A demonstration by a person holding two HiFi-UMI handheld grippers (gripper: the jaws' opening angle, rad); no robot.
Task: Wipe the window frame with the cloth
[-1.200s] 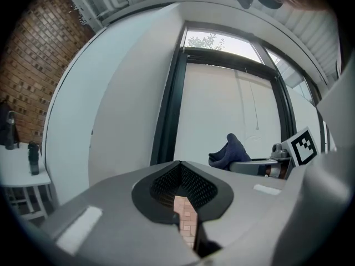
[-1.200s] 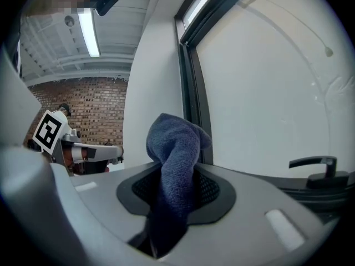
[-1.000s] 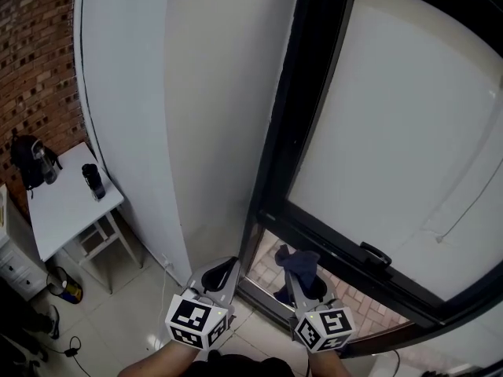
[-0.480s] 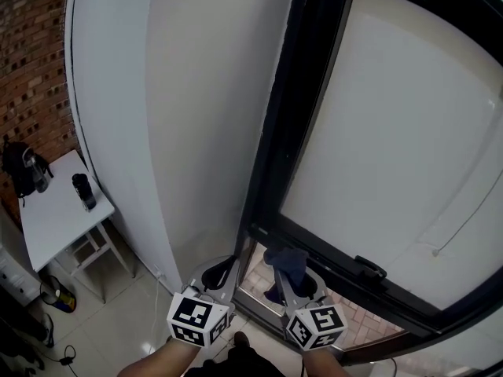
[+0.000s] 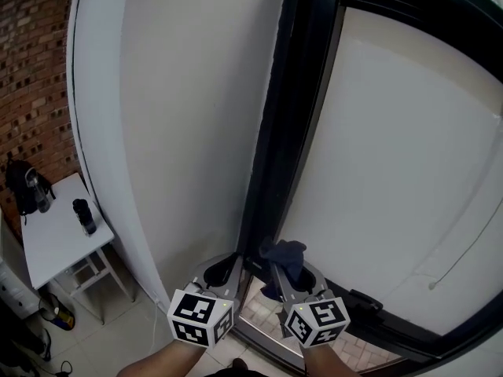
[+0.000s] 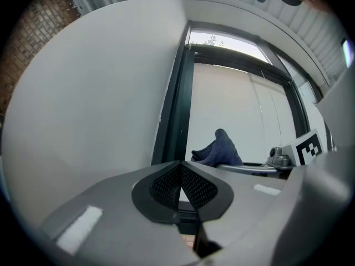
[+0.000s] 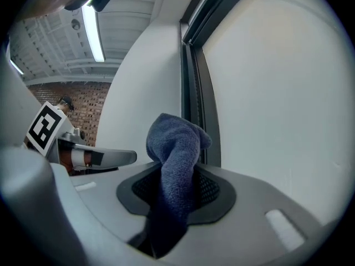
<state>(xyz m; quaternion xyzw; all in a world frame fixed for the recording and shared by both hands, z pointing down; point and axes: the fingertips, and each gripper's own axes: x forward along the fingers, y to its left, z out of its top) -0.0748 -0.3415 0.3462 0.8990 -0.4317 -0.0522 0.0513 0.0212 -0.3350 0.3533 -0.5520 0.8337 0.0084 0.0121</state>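
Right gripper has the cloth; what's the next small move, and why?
Probably ease the right gripper forward to press the blue cloth onto the black window frame: the cloth sits clamped in its jaws near the frame, contact unclear. The left gripper is shut, empty.

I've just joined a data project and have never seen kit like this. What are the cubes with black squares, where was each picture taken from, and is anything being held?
There is no robot here. A person holds a two-jaw tool, a hand-held gripper, in each hand, and the marker cubes are part of those tools. The head view comes from a camera on the person's head, looking steeply down at both. The other two pictures come from cameras riding on each tool, looking along its jaws.

The right hand-held gripper is shut on a blue cloth, held near the black window frame. I cannot tell whether the cloth touches it. The left hand-held gripper is shut with nothing in it. At the left stands a small white table with a dark bottle on it.
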